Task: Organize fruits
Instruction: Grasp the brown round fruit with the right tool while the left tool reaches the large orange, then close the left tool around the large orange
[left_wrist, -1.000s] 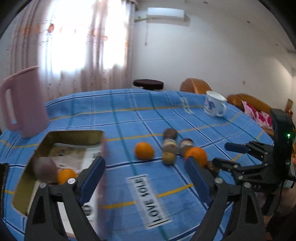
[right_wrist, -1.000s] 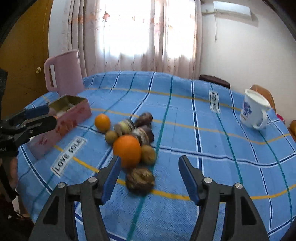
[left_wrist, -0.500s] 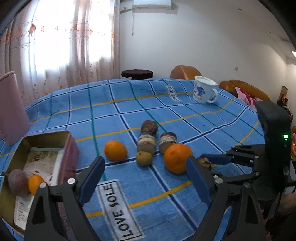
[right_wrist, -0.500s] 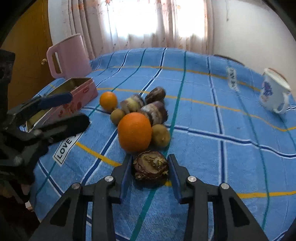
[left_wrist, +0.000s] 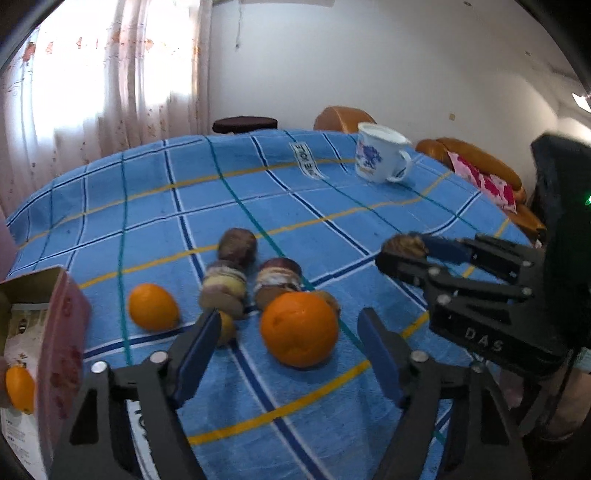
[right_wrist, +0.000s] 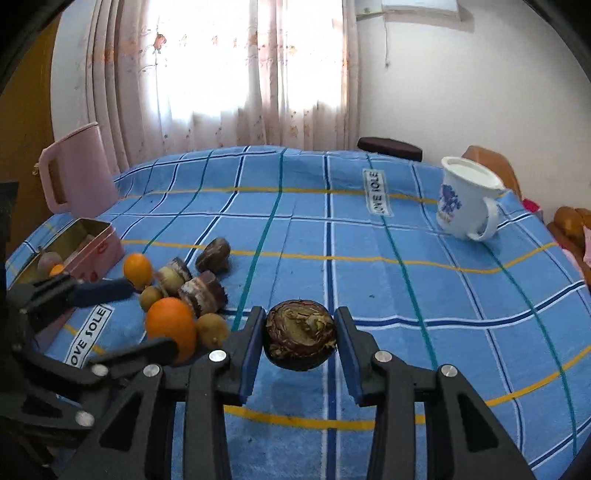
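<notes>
Fruit-gathering is mid-stride, judged from the left wrist view: the left gripper (left_wrist: 288, 350) has just been narrowing its jaws, which stand apart on either side of a large orange (left_wrist: 299, 329) without pressing it. That orange, pebbled and glossy, sits on the blue checked tablecloth (left_wrist: 325, 206), touching a cluster of banded purple-brown fruits (left_wrist: 225, 286). A smaller orange (left_wrist: 153, 306) lies apart to the left, near the pink tin box (left_wrist: 61, 343), whose open top shows another orange inside. A white enamel mug (left_wrist: 380, 158) stands well back. The next move for this hand is likely to finish closing on the round, slippery orange squarely, or it could squirt out.

Seen from the right wrist, the right gripper (right_wrist: 300, 341) is clamped on a dark brown, rough, mottled round fruit (right_wrist: 300, 339), which looks lifted just clear of the cloth. The jaws have just been closing onto it. The pink tin box (right_wrist: 94, 243) lies far to the left, beyond the fruit pile and the left gripper (right_wrist: 136, 317), beside a pink plastic jug (right_wrist: 75, 168). Carrying the fruit there probably calls for a path around the other arm and a gentle release into the box.
</notes>
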